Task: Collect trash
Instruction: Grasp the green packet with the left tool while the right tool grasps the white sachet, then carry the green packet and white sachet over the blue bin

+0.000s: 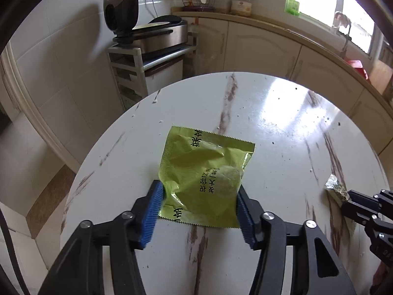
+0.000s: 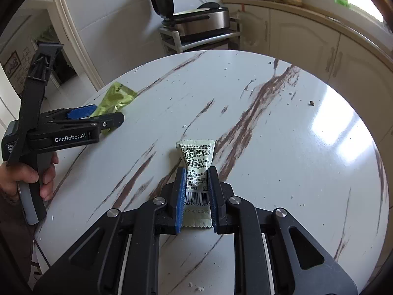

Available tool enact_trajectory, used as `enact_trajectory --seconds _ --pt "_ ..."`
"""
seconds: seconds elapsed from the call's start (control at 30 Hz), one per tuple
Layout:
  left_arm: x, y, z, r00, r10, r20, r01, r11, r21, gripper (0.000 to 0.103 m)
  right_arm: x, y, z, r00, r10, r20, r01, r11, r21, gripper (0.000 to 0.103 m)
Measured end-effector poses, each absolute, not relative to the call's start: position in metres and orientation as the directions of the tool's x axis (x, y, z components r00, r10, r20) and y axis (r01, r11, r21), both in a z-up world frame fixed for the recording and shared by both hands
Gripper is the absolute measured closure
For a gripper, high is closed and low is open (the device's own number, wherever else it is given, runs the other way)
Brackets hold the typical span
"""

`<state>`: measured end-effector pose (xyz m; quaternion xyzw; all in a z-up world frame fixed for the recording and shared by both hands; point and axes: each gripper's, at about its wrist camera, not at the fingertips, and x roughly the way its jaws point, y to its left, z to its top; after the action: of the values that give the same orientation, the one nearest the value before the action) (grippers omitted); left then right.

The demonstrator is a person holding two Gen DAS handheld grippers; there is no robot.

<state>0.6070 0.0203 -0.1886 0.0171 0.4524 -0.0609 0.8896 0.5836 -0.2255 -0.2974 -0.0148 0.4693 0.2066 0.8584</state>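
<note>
A green snack wrapper [image 1: 203,179] lies on the round marble table [image 1: 282,113]. My left gripper [image 1: 200,193] has its blue pads against both sides of the wrapper, which buckles between them. In the right wrist view the left gripper [image 2: 98,116] and green wrapper [image 2: 115,97] sit at the table's left edge. My right gripper [image 2: 196,179] is shut on a pale white sachet [image 2: 196,157] with a barcode, pinched narrow between the pads. That sachet's silver end [image 1: 335,184] and the right gripper [image 1: 353,200] show at the right of the left wrist view.
Crumbs [image 2: 312,102] are scattered over the table. A rack with an open cooker [image 1: 157,32] stands beyond the far edge. Cream cabinets [image 1: 260,46] and a counter with a jar [image 1: 242,2] run along the back and right.
</note>
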Motion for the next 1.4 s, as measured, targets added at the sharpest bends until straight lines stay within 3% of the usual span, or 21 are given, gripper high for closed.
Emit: enact_trajectory --seconds 0.03,0.07,0.13,0.57,0.93,1.4 --pt "0.606 0.020 -0.188 0.578 -0.114 -0.808 0.139 0.989 -0.041 0.070 0.582 -0.225 -0.297 0.474 0.343 -0.811 -0.368 0.914 0.172 0.086" --pt "0.603 0.019 -0.188 0.570 -0.136 -0.810 0.152 0.987 -0.059 0.095 0.579 -0.224 -0.297 0.473 0.345 -0.811 -0.368 0.913 0.174 0.086" --pt "0.595 0.018 -0.188 0.565 -0.136 -0.814 0.157 0.986 -0.056 0.098 0.574 -0.224 -0.296 0.474 0.350 -0.808 -0.367 0.913 0.180 0.086" --pt "0.502 0.018 -0.181 0.541 -0.240 -0.806 0.211 0.966 -0.147 0.099 0.508 -0.250 -0.264 0.525 0.366 -0.768 -0.346 0.917 0.201 0.086" --pt "0.395 -0.005 -0.139 0.567 -0.355 -0.743 0.303 0.929 -0.213 0.099 0.434 -0.288 -0.242 0.572 0.400 -0.717 -0.323 0.912 0.252 0.086" --pt "0.334 -0.109 -0.106 0.525 -0.480 -0.703 0.507 0.840 -0.194 0.099 0.370 -0.390 -0.218 0.700 0.355 -0.620 -0.198 0.930 0.309 0.086"
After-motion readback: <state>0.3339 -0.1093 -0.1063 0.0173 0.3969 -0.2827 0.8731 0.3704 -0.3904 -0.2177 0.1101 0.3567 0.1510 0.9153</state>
